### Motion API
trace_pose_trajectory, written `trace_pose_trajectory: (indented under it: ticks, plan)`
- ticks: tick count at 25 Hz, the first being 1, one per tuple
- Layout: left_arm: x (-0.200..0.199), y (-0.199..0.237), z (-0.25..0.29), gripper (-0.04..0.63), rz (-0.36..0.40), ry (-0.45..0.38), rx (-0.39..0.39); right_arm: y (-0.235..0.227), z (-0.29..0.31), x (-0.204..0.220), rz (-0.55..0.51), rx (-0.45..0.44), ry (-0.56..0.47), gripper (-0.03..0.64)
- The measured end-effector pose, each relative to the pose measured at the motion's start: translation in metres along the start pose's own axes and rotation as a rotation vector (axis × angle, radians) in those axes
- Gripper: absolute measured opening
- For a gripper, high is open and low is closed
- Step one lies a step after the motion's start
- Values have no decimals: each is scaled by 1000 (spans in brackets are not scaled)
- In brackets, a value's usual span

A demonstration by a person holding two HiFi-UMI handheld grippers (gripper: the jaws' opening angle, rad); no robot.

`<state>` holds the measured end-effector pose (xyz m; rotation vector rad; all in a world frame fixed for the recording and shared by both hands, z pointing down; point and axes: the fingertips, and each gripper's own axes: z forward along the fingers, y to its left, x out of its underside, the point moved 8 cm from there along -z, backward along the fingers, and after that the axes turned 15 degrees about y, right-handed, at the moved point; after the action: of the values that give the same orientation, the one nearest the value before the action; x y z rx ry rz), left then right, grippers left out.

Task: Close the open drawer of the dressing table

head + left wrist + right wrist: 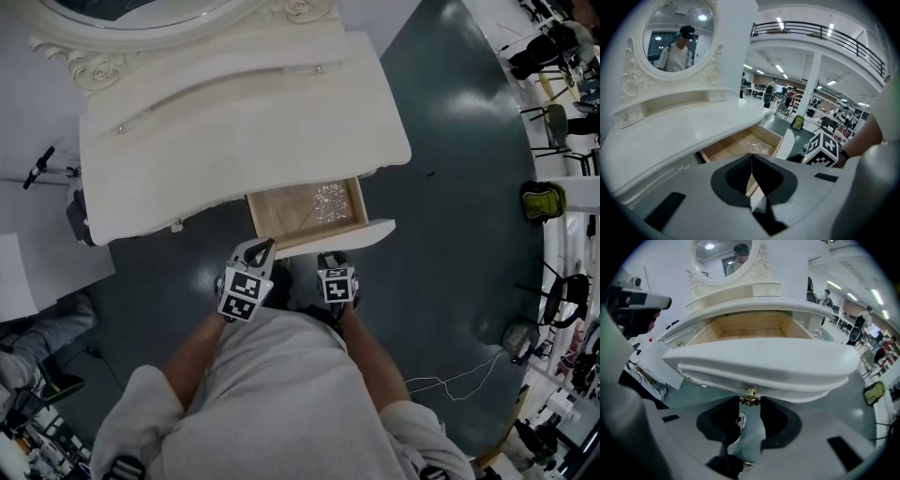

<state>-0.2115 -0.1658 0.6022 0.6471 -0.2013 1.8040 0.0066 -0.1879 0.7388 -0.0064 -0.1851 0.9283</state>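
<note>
The drawer (336, 238) hangs pulled out from the front of the cream dressing table (234, 141), on the right-hand side under its curved top. Inside it is pale bare wood, and a bit of crinkled clear plastic (330, 202) lies at its right end. The drawer's front panel is cream and moulded like the table, with a small gold knob (750, 394) at its lower middle. Behind the tabletop rises an oval mirror (677, 42) in a carved frame.

The right gripper (750, 401) points steeply down at that front panel, and its jaws clasp the knob, one tip against each side. The left gripper (751, 157) hangs just left of the right one, below the drawer's left corner. Its pads are pressed together with nothing between them, and it touches nothing.

The drawer front juts well past the table's edge, towards our own body, which stands close in front of it. The two grippers fill the narrow gap between. To the right, the dark glossy floor (450, 187) lies open as far as a row of chairs and a green backpack (542, 201) by the far edge, and a thin white cable (459, 380) trails across it. A white wall stands close on the left.

The print we can make out is on the gripper cubes — black-and-white square markers.
</note>
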Motion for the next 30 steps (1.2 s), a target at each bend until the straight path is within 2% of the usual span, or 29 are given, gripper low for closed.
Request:
trace_pose_trajectory:
  ticks: [12, 17, 30]
  plan:
    - [-2, 11, -6, 8, -29, 23, -9, -2, 0, -8, -9, -6, 49, 150]
    - [5, 17, -7, 8, -59, 34, -33, -3, 2, -14, -23, -22, 39, 150]
    - [18, 1, -24, 8, -169, 27, -137, -7, -1, -26, -107, -45, 14, 149]
